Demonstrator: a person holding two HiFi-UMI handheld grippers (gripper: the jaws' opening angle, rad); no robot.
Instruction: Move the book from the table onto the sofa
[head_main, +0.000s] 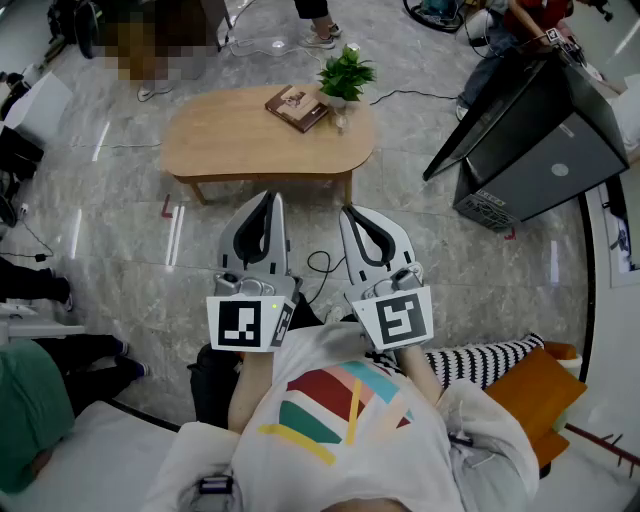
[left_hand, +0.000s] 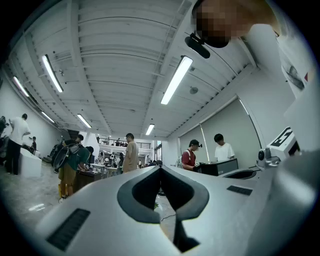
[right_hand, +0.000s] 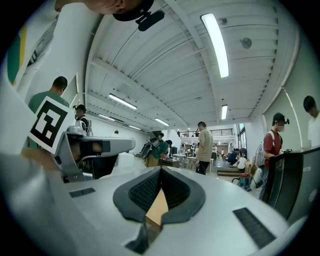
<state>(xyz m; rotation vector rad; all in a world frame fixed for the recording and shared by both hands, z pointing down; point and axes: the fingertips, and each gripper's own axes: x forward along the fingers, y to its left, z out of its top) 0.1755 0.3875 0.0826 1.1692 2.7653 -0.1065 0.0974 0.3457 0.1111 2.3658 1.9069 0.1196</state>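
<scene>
- Shirt (head_main: 340, 420) of the person, white with coloured stripes, fills the bottom of the head view (nothing is closer to the lens).
- Floor (head_main: 120, 250) of pale glossy tile spreads around everything.
- Table (head_main: 230, 140), an oval of light wood, stands well ahead of both tools.
- Left tool (head_main: 270, 196) is held out before the chest, its jaws closed tip to tip with nothing between them.
- Right tool (head_main: 348, 210), just beside the left, is likewise closed and empty (both point toward the table).
- Book (head_main: 297, 107) lies flat on the table's far right part, well apart from both tools.
- Plant (head_main: 345, 75), small and potted, stands just beside the book.
</scene>
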